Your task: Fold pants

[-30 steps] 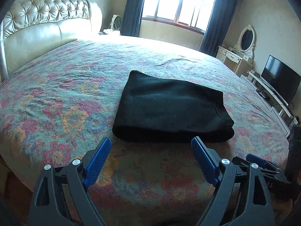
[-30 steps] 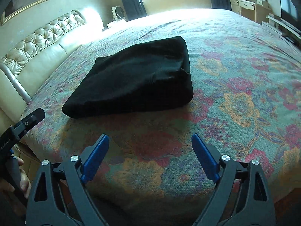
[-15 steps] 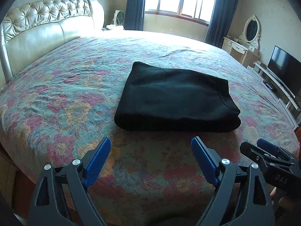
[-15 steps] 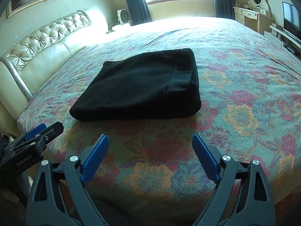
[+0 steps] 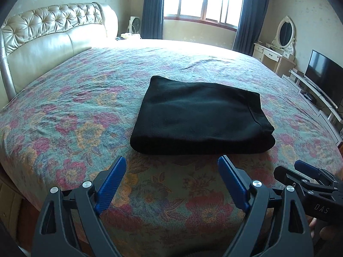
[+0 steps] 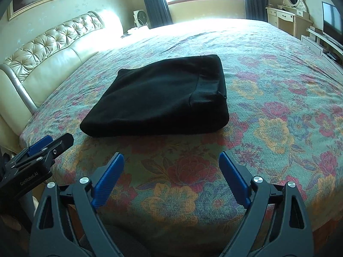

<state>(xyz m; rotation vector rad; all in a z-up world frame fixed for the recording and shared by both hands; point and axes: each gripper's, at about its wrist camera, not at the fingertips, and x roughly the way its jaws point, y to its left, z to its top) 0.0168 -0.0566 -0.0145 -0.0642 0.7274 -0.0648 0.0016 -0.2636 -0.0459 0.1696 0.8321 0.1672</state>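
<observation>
A: Where are the pants?

B: The pants (image 5: 199, 115) sit folded in a thick black rectangle on the bed (image 5: 70, 111), near the front edge, flat on the flowered bedspread. From the right wrist view the same bundle (image 6: 158, 98) shows a hem or waistband layer at its right end.

A: Claws?

B: The left claw (image 5: 171, 182) is spread wide, nothing between its blue pads (image 5: 111, 184). It hangs over the bed edge, just short of the pants, not touching them. The right claw (image 6: 171, 175) is also spread wide and holds nothing, same position, short of the bundle's front edge.

A: Can they see each other?

B: Yes. The right claw shows at the lower right of the left view (image 5: 300, 177), the left claw at the lower left of the right view (image 6: 42, 150). Both are beside the bed edge.

A: Surroundings?

B: A tufted cream headboard (image 5: 49, 34) on the left, a window (image 5: 205, 0) with dark curtains behind, a TV (image 5: 323, 72) on the right.
</observation>
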